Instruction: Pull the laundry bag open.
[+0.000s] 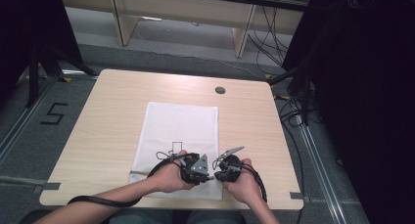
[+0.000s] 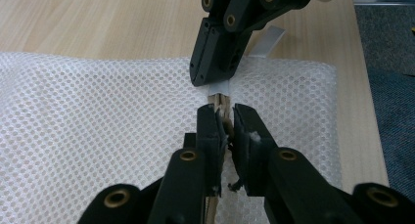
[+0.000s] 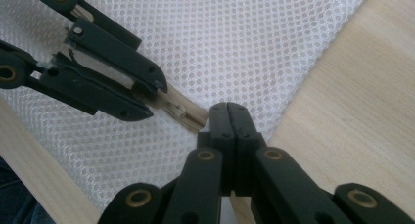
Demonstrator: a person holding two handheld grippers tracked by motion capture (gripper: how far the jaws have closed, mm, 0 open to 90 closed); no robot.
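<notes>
The white mesh bag lies flat on the bench, its near edge toward the person. The left claw is clamped on the zipper band at that edge, and the right claw is shut tight at the band's end, probably on the zipper pull, though its jaws hide it. Both grips look set, so working the zipper along is what remains.
</notes>
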